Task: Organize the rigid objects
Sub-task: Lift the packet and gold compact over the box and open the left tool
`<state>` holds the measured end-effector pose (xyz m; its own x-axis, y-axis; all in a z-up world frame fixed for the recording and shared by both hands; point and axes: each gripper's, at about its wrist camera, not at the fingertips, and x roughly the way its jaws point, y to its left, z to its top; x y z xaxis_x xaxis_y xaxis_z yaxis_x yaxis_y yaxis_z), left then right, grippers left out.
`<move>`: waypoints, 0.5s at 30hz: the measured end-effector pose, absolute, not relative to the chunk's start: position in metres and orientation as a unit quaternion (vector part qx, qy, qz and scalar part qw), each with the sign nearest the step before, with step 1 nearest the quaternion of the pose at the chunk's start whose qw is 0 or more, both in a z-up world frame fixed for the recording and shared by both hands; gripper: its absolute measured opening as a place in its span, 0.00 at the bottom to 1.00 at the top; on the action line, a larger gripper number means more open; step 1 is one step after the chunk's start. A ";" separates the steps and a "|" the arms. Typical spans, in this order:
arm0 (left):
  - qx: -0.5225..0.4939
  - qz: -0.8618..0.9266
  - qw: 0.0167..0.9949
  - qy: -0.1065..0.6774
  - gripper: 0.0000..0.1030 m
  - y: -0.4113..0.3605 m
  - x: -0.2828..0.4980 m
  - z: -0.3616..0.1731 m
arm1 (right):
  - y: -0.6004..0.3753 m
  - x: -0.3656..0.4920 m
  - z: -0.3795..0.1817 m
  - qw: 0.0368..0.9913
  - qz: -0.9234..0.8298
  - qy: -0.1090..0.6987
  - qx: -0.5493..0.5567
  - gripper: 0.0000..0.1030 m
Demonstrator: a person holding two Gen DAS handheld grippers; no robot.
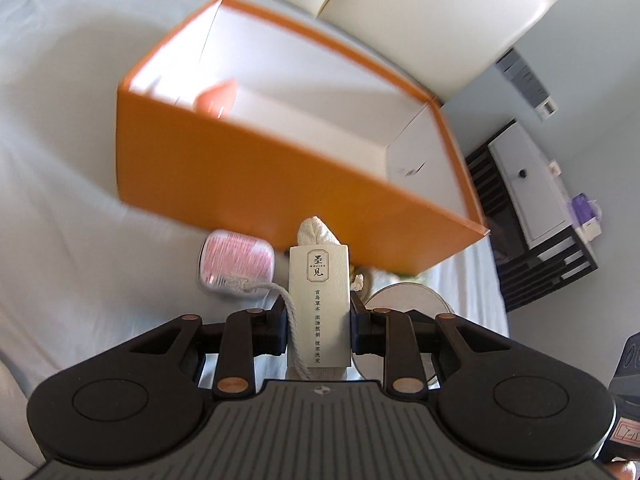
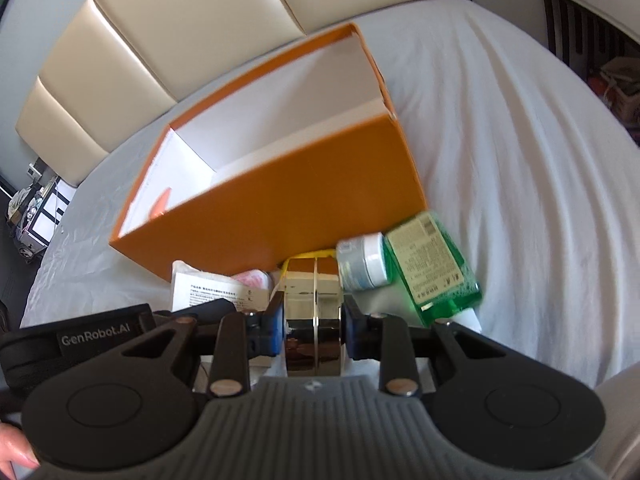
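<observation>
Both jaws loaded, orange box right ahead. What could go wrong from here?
1. The left gripper holds a tall cream carton low down; its cloth top and dangling cord could snag the orange box wall.
2. The right gripper pinches a shiny round tin by its smooth faces, so it may slip.
3. The green bottle and white jar lie close by and could get knocked.

A home bedroom: a bed spread with a wrinkled white sheet (image 2: 520,128) meets a cream padded leather headboard (image 2: 168,36). Beside the headboard stands a white bedside cabinet with a dark knob (image 1: 524,184), near a grey wall (image 1: 580,40).
</observation>
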<state>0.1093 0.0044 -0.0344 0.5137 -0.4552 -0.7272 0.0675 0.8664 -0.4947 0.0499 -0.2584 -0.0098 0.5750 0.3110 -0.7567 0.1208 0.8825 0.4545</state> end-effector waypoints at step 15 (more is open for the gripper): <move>-0.189 -0.179 0.888 0.378 0.30 0.014 0.153 0.059 | -0.243 0.095 0.075 0.909 0.089 0.368 0.171 0.27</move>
